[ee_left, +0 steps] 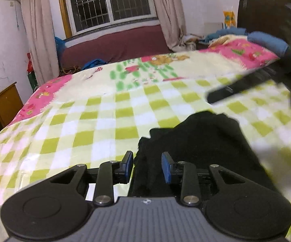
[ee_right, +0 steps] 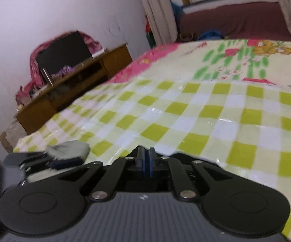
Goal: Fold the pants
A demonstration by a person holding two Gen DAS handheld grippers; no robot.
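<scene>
Left gripper (ee_left: 147,168): 2 fingers spread wide, holding nothing, a dark fabric edge between them. Right gripper (ee_right: 146,164): pads pressed together, nothing visibly clamped. Black pants (ee_left: 202,141) lie bunched on the checked bedspread (ee_left: 97,125), just ahead of the left gripper. Judgement: soft, limp, light cloth; take hold at an outer hem or waistband edge.
</scene>
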